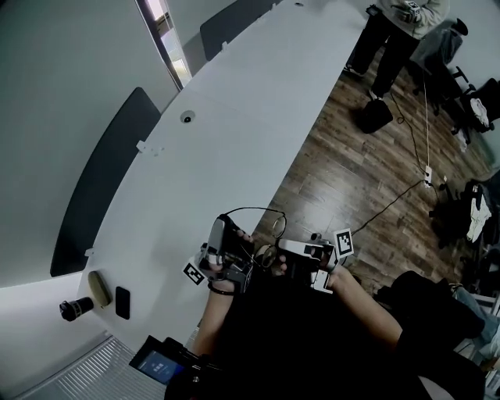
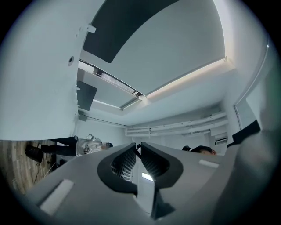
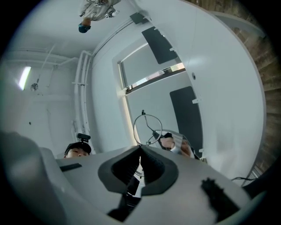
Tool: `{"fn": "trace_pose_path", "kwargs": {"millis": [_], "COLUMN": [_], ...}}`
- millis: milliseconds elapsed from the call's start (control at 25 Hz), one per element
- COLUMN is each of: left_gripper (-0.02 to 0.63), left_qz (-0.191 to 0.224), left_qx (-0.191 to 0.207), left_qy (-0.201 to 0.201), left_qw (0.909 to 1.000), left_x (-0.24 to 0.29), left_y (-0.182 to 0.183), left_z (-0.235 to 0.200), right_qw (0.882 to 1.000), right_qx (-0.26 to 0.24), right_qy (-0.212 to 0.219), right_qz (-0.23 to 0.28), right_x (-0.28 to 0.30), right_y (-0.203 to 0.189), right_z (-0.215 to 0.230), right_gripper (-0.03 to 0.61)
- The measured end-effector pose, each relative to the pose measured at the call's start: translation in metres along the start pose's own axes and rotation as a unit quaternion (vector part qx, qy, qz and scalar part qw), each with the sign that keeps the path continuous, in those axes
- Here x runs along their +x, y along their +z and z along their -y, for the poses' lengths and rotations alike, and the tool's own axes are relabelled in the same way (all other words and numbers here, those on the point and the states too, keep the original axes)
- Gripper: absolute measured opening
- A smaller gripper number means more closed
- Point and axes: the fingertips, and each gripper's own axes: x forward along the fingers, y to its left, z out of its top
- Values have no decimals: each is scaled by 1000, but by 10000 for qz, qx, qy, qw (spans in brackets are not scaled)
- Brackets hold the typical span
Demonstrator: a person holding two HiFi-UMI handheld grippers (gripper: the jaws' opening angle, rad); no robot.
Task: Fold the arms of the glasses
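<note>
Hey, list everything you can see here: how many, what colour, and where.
table: one, white, running up the head view
chair backs: two, dark, along the table's left edge
glasses: one pair, thin dark wire frame, between both grippers
cylinder: one, black, table's near left end
oblong object: one, beige, beside the cylinder
flat slab: one, black, right of the oblong object
bag: one, black, on the floor, upper right
standing person: one, light top, dark trousers, top right
left gripper: one, grey, shut on the glasses
right gripper: one, grey, shut on the glasses
</note>
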Motion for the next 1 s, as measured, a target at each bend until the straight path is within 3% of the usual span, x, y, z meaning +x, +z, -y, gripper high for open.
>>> {"fn": "trace_pose_path", "kwargs": {"millis": [280,480,1000], "left_gripper": [40,38,45], "left_qz": [-256,-574,-880], "left_qx": [-292,-397,-444], "left_qy": [-249,-341,-113], "left_qw": [9989,9970,9951], "left_x": [1,6,9], "left_y": [-10,-24,-34], "left_z": [8,5,-13], "right_qw": [9945,9947,9953], "right_qx": [-756,-700,-518], "right_qy": [707,482,279], "right_qz": [-185,-585,-764], "right_x": [5,10,18], "right_y": [-8,-16,-21], "right_z": [-21,-13,-14], "right_gripper": [11,11,11]}}
